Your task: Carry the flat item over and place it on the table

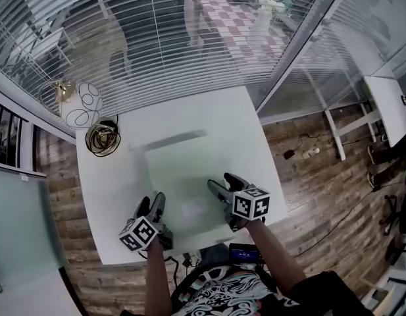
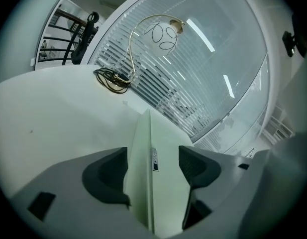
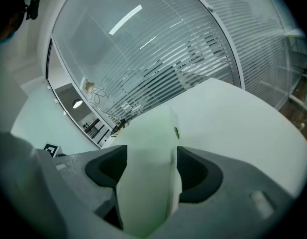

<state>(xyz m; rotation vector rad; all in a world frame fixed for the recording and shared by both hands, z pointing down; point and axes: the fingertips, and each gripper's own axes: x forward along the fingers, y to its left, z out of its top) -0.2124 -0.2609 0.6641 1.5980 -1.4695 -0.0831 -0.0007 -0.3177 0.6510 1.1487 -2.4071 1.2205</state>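
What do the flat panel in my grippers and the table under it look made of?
Flat panel: probably plastic or coated foam board. It is pale greenish-white, matte and evenly coloured, with a thick straight edge in the left gripper view. Table: likely laminate or painted board, with a smooth white top, a soft sheen and no visible grain.

Left gripper [image 1: 154, 204]: I see its jaws clamped on the flat item [image 1: 179, 170] at its near left corner.
Right gripper [image 1: 224, 183]: jaws clamped on its right side, slightly farther forward.
Forearms [image 1: 158, 275]: both bare, reaching forward.
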